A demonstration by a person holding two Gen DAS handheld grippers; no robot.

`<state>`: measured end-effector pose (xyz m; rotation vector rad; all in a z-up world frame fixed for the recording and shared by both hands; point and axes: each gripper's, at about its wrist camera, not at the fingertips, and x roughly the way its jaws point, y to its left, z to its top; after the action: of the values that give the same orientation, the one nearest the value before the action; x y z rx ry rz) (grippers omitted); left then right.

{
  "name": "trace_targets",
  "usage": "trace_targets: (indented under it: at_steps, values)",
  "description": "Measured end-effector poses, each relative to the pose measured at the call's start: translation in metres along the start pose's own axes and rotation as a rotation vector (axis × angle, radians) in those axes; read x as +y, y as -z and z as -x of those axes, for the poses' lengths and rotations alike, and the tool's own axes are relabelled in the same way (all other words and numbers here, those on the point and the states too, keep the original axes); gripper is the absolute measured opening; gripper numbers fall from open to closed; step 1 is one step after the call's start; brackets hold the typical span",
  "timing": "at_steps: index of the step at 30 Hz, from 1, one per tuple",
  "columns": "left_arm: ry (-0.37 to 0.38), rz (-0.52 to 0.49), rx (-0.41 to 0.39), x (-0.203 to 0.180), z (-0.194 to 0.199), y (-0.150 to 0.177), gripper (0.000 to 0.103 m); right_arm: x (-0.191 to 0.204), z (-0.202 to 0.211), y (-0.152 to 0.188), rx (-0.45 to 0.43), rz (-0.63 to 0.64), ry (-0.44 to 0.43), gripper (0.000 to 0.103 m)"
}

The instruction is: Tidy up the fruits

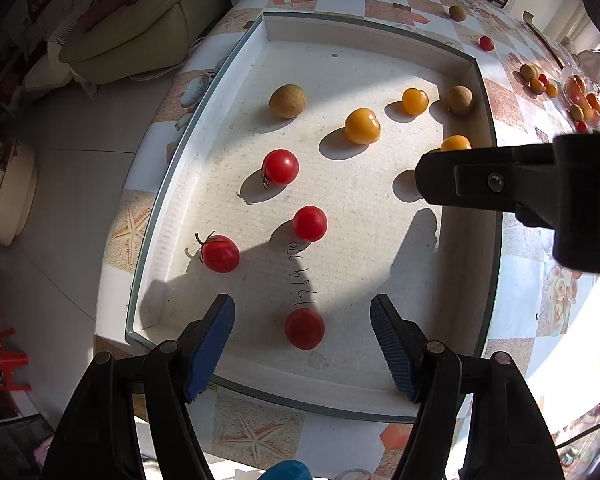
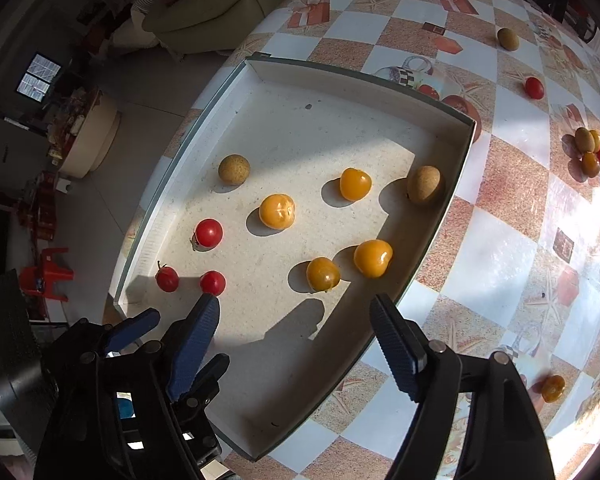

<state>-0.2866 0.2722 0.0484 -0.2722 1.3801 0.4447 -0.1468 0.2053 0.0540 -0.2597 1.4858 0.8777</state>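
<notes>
Both pairs of blue-padded fingers stand spread and hold nothing: the left gripper (image 1: pixel 301 338) hovers over the near end of the shallow white tray (image 1: pixel 383 42), a red cherry tomato (image 1: pixel 304 328) lying between its tips, and the right gripper (image 2: pixel 296 338) hangs over the tray's near edge. Farther into the tray lie three more red tomatoes (image 2: pixel 209 233), then four yellow tomatoes (image 2: pixel 277 211), then two brown longans (image 2: pixel 234 169). Beyond the tray's far wall, on the checkered tablecloth (image 2: pixel 511 256), sit a lone longan (image 2: pixel 507 39) and a lone red tomato (image 2: pixel 534 87).

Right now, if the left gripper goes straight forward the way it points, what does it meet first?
Most likely the red tomato lying in the white tray, nearly centred between the open jaws of the left gripper. Depth is uncertain; a steep descent would meet the tray floor.
</notes>
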Motion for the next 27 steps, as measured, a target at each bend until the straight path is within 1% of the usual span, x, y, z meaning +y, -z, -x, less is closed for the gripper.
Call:
trace_targets:
  at_steps: [1,2,3,4,5,6,9,12,14,20,24,27]
  values:
    - [-0.005,-0.004,0.0,0.0,0.002,0.0,0.079,0.0,0.004,0.002,-0.004,-0.009,0.01,0.085]
    - [-0.01,-0.004,-0.001,0.001,0.004,0.0,0.098,-0.001,0.008,0.004,-0.008,-0.018,0.022,0.087]
    - [-0.013,-0.001,-0.012,0.002,0.008,0.0,0.102,-0.002,0.011,0.006,-0.01,-0.028,0.035,0.088]
    - [-0.019,0.0,-0.026,0.003,0.013,0.0,0.102,-0.003,0.015,0.011,-0.012,-0.04,0.046,0.088]
    - [-0.025,-0.003,-0.036,0.004,0.017,0.001,0.102,-0.005,0.018,0.014,-0.01,-0.049,0.057,0.093]
    - [-0.032,-0.005,-0.046,0.004,0.021,0.001,0.102,-0.006,0.02,0.017,-0.005,-0.055,0.07,0.103]
    - [-0.058,-0.013,-0.048,0.005,0.029,0.001,0.102,-0.009,0.03,0.024,-0.011,-0.063,0.122,0.103]
    - [-0.06,-0.025,-0.011,0.006,0.032,-0.001,0.102,-0.008,0.04,0.03,-0.012,-0.066,0.167,0.103]
    - [-0.047,-0.03,0.004,0.006,0.034,-0.002,0.102,-0.005,0.046,0.031,-0.011,-0.067,0.192,0.103]
    - [-0.026,-0.073,0.004,0.007,0.051,-0.004,0.102,0.002,0.065,0.034,0.013,-0.082,0.226,0.103]
    - [-0.012,-0.103,0.045,0.009,0.054,-0.003,0.102,0.013,0.076,0.035,0.015,-0.055,0.262,0.103]
    - [-0.048,-0.135,0.021,0.008,0.063,-0.001,0.102,0.021,0.084,0.035,0.014,-0.028,0.297,0.103]
